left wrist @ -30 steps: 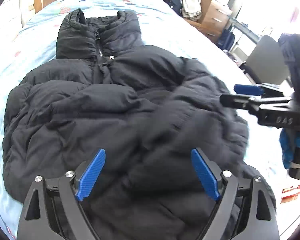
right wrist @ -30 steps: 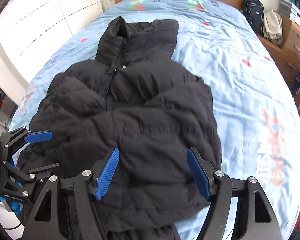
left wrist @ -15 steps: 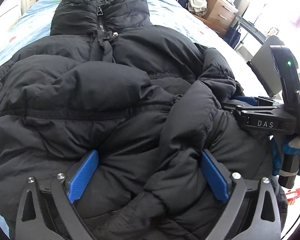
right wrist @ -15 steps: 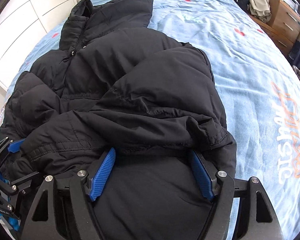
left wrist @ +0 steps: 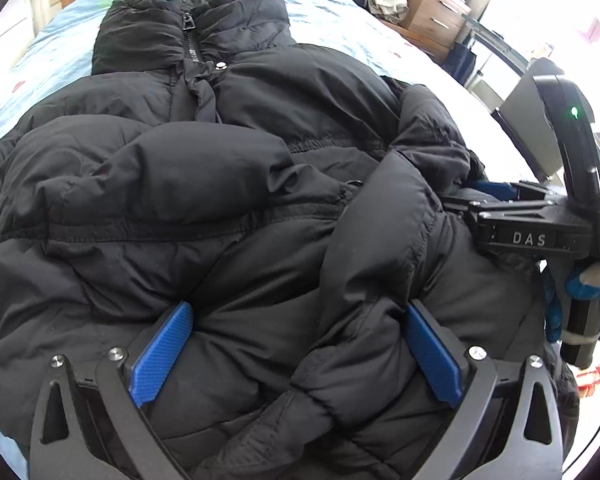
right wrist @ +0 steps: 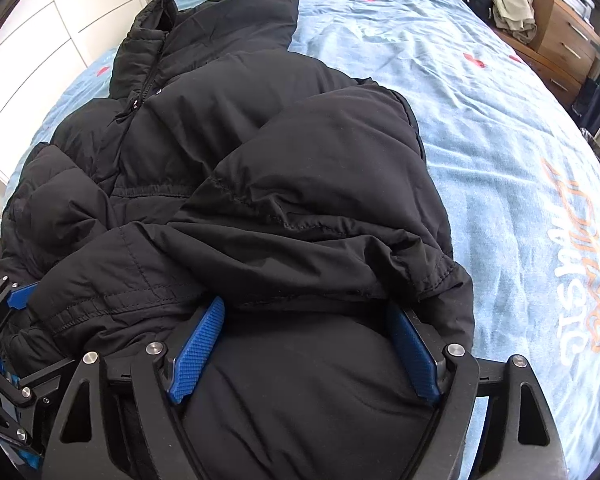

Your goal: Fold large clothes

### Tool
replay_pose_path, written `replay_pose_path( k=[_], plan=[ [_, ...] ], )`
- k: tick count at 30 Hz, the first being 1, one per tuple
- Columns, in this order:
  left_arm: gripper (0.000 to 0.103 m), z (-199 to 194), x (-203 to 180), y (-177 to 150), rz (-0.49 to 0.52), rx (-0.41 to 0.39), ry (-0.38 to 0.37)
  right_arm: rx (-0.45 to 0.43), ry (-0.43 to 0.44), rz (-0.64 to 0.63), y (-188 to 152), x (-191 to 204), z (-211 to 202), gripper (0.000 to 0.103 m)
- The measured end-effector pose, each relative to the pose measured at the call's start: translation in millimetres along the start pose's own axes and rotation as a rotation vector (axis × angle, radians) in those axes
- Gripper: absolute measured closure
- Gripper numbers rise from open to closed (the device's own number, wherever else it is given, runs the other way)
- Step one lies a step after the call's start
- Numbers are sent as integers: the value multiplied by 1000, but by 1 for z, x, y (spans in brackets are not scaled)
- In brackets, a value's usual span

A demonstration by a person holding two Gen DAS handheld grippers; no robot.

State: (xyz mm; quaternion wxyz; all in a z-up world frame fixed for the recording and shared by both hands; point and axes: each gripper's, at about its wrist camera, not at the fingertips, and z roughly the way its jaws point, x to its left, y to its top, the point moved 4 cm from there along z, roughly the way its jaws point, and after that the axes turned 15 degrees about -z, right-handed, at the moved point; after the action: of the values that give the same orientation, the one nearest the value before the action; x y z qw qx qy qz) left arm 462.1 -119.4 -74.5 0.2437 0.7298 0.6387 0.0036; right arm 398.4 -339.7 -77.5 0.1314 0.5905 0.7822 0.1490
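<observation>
A black puffer jacket (left wrist: 228, 184) lies collar-away on the blue bed (right wrist: 500, 128). Left gripper (left wrist: 296, 356) and right gripper (right wrist: 304, 356), jaws spread and just widening, straddle its near hem. Next, I judge: pinch the hem, fold it toward the collar.

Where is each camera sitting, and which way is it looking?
Left wrist view: on the left gripper, looking steeply down along its open jaws at the puffy black zip-up jacket on the light blue printed bedsheet; the right gripper and a blue-gloved hand show at right.
Right wrist view: on the right gripper, jaws open and just widening over jacket fabric; the left gripper peeks in at left.
Both share the jacket, the bed and the wooden drawer unit.
</observation>
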Motion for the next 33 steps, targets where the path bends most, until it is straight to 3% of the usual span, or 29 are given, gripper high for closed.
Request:
replay_pose_path(
  k=[10, 20, 33],
  plan=[
    [0, -5, 2, 7, 29, 55, -13, 21, 28, 7, 4, -5, -7, 20],
    [0, -7, 5, 7, 21, 59, 0, 28, -28, 21, 1, -3, -4, 17],
    [0, -50, 6, 1, -25, 27, 64, -49, -72, 137, -25, 6, -58, 17]
  ],
)
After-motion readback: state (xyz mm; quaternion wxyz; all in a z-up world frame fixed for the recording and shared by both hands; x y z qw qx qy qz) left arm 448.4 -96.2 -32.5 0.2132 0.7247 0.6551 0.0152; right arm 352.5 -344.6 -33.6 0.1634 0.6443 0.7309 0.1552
